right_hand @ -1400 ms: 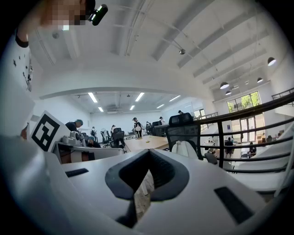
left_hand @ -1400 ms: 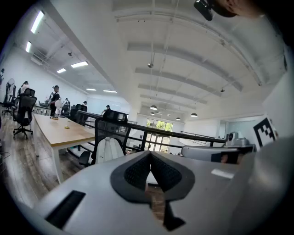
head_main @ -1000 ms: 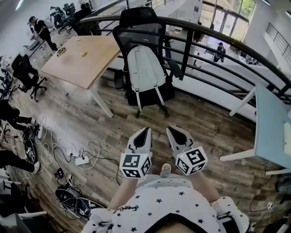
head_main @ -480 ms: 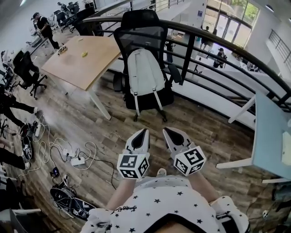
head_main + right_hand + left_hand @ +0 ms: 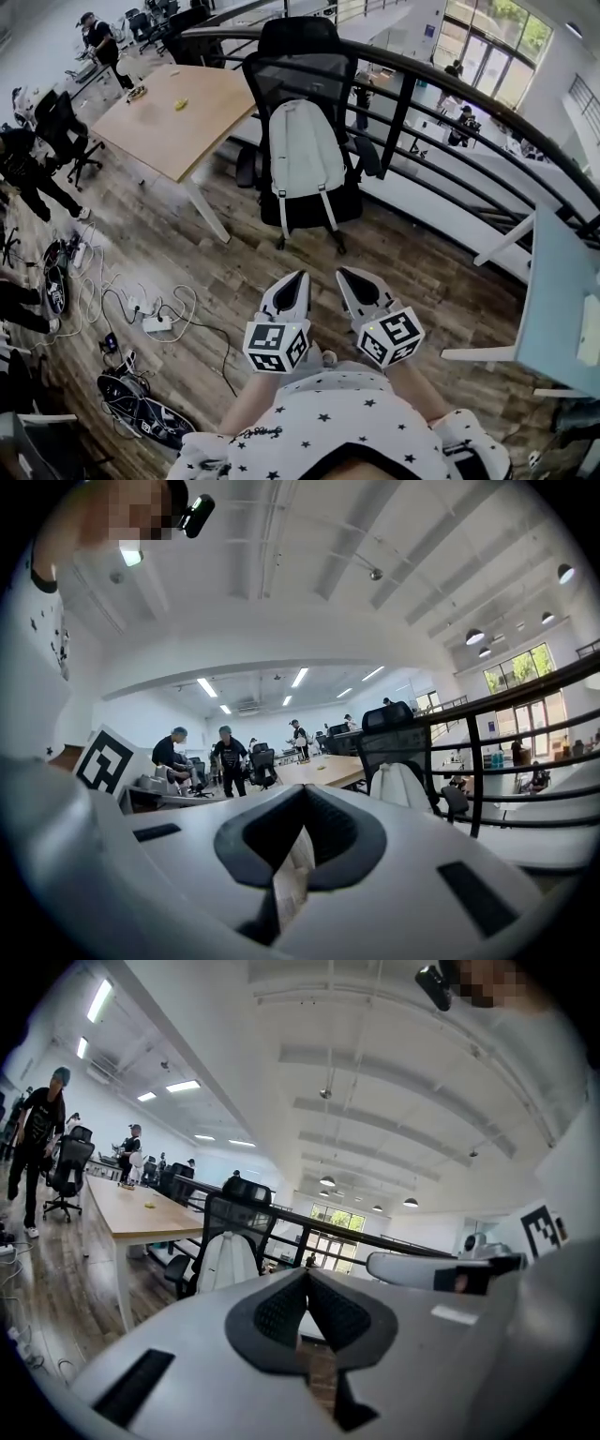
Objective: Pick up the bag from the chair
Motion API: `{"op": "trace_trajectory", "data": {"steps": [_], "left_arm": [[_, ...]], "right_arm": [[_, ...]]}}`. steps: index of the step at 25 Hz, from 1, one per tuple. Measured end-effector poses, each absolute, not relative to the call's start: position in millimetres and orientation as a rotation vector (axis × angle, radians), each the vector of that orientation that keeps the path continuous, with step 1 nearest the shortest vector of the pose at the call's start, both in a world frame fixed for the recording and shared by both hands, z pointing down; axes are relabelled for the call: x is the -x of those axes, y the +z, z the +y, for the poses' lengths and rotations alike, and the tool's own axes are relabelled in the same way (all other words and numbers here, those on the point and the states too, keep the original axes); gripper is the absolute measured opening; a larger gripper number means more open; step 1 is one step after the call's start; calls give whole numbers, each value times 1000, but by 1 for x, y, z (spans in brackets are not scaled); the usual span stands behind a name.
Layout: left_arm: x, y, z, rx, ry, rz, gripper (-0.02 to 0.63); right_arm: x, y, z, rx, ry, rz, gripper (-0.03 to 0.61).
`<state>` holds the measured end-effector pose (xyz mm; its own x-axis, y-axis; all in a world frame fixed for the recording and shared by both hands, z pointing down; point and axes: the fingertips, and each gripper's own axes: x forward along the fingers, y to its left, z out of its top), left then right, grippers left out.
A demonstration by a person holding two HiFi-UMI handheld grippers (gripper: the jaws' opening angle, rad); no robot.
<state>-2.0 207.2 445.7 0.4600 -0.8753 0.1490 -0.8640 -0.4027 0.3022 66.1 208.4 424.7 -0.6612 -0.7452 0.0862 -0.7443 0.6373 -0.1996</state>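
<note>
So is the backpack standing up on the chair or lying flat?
Standing up. The white backpack sits on the black office chair, leaning against its backrest, straps hanging down in front.

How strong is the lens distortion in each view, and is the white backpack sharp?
Head view: railing bows strongly, backpack sharp. Left gripper view: round black vignette, backpack small but clear, left claw close and soft. Right gripper view: same vignette, ceiling lights bright, right claw slightly blurred.

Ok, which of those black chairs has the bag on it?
The mesh chair straight ahead by the railing: a white backpack leans against its backrest. The far-left chair holds none.
</note>
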Motion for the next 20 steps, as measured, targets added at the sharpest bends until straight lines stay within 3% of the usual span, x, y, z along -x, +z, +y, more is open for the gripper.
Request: {"op": "trace_trajectory", "data": {"steps": [20], "left_arm": [[24, 436, 30, -2407, -82, -1433, 12]], "right_arm": [[-47, 412, 37, 1349, -256, 2854, -5]]}}
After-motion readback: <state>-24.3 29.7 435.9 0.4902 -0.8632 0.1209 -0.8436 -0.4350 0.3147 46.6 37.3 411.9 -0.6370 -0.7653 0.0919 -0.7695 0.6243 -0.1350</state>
